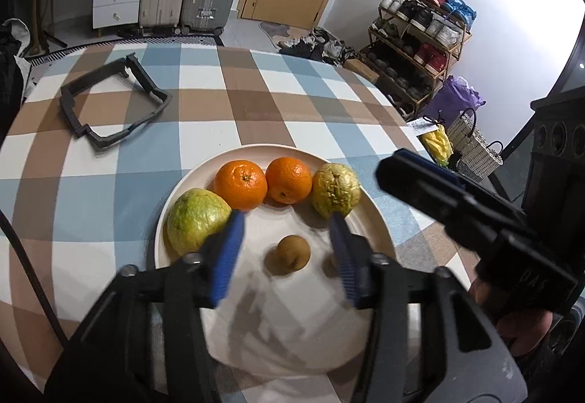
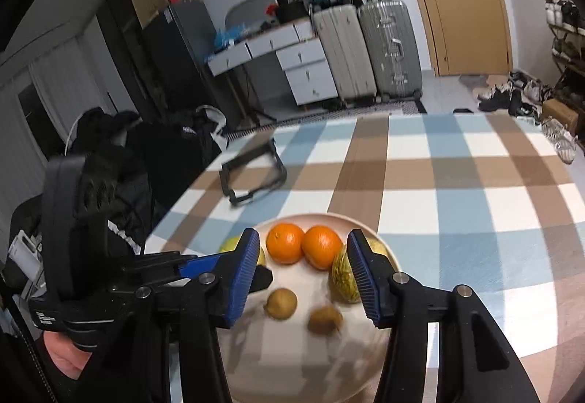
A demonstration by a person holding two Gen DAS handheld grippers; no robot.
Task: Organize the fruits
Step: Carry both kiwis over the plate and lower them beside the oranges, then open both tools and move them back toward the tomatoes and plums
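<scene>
**Finishes on the fruit plate**

The plate point(image 1: 369, 209) looks like smooth, matt cream ceramic. Both oranges point(image 1: 240, 184) have glossy, pebbled peel, while the yellow-green fruit point(image 1: 335, 189) is wrinkled and rough. The small brown fruit point(image 1: 292, 253) is dull-skinned. A checked woven cloth point(image 1: 204, 118) covers the surface. The tongs point(image 1: 289, 253) are matt black plastic with ribbed blue pads point(image 1: 228, 257).

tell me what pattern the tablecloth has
A check of blue, brown and white squares on the tablecloth, clearest in the left wrist view.

Two oranges point(image 1: 263, 183), two green-yellow guavas point(image 1: 195, 220), two brown kiwis point(image 1: 290, 252) are lying on the plate point(image 1: 369, 216) between the open fingers.
</scene>
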